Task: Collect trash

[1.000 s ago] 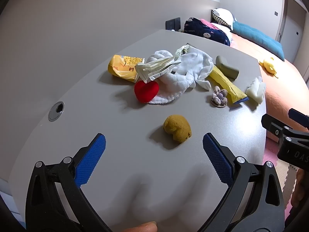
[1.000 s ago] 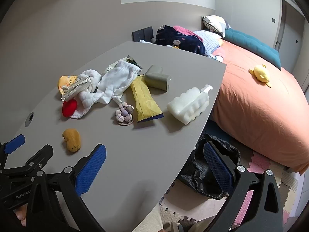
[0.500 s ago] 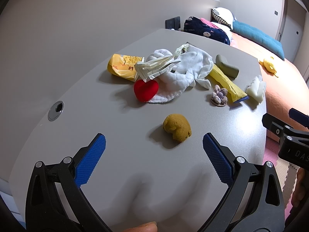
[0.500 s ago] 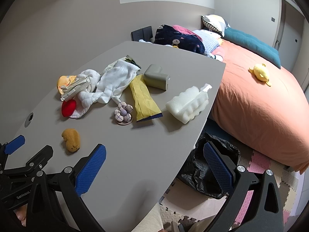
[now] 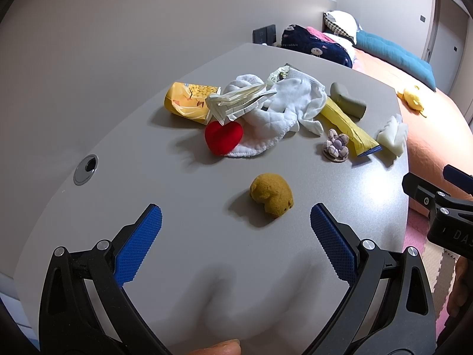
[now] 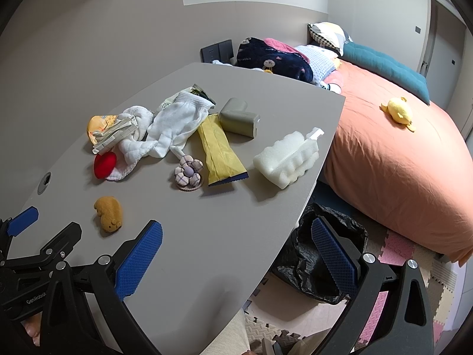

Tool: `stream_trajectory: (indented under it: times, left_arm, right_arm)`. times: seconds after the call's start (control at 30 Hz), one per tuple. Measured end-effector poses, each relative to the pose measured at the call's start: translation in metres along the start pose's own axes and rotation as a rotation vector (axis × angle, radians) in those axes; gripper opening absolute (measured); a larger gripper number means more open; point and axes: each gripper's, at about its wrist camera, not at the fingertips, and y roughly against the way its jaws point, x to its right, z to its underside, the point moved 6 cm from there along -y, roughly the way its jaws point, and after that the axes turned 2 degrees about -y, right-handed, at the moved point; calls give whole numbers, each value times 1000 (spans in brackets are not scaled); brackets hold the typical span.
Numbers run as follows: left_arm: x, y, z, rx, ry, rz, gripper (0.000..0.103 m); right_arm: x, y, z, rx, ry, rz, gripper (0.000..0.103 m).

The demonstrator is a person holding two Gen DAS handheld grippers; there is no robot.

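Observation:
A grey table holds a litter pile: a yellow snack bag, crumpled white paper, a long yellow wrapper, a foil wrapper and a white foam piece. A black trash bag sits on the floor beside the table's right edge. My left gripper is open and empty, just short of a brown plush toy. My right gripper is open and empty over the table's near right edge.
Also on the table: a red heart cushion, white cloths, a fabric flower, a grey-green block and a cable hole. An orange bed with a yellow plush stands to the right.
Both grippers have barely shifted; the views have crept slightly. Both stay open and empty, and nothing on the table has moved.

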Motion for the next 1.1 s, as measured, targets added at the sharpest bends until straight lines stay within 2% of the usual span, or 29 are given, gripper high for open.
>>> stream_trajectory:
  times: [1.1]
  left_arm:
    - [3, -9, 9, -16, -5, -1, 97]
  right_arm:
    - [3, -3, 2, -3, -3, 2, 100]
